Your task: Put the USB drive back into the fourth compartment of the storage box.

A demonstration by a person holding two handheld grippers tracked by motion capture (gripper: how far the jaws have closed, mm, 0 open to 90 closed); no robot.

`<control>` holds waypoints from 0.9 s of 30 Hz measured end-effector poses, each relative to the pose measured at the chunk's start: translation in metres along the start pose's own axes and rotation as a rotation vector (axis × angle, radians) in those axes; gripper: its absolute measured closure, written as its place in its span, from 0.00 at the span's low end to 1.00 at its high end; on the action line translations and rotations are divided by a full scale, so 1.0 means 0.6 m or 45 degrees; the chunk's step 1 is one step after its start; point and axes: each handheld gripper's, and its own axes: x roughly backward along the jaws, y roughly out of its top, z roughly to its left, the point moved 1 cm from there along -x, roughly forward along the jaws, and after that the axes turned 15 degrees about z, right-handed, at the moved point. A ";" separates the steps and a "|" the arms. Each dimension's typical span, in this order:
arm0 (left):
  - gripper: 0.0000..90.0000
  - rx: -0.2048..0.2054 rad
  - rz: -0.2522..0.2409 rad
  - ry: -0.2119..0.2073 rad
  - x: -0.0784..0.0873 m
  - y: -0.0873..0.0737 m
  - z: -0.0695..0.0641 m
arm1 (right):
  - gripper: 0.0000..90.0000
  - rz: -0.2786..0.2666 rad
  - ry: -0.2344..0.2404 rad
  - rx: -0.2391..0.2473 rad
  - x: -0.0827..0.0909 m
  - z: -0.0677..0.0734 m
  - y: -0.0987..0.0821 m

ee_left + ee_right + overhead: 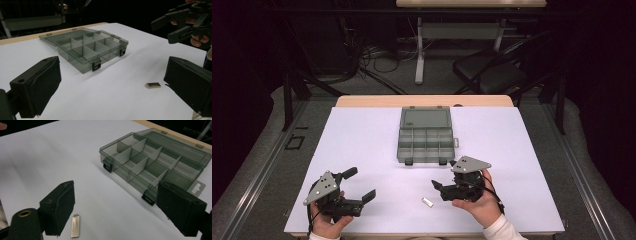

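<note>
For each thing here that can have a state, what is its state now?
Translucent grey plastic compartment box: open, lid laid back flat, compartments empty.
Small silver metal piece: lying flat on the white table, not held.
Left gripper: open, holding nothing.
Right gripper: open, holding nothing.

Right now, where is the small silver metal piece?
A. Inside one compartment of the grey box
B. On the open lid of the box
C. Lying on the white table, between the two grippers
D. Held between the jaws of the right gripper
C: the small silver piece lies flat on the white table, apart from the compartment box, with the right gripper open beside it.
</note>
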 end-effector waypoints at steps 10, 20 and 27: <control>0.02 0.018 0.012 -0.011 -0.001 0.000 0.001 | 0.22 0.012 0.008 0.053 -0.018 0.015 0.004; 0.02 0.008 0.023 -0.024 -0.003 -0.001 0.002 | 0.28 0.030 0.028 0.095 -0.030 0.024 -0.007; 0.02 0.015 0.026 -0.022 -0.004 -0.001 0.003 | 0.33 0.033 0.043 0.115 -0.037 0.028 -0.012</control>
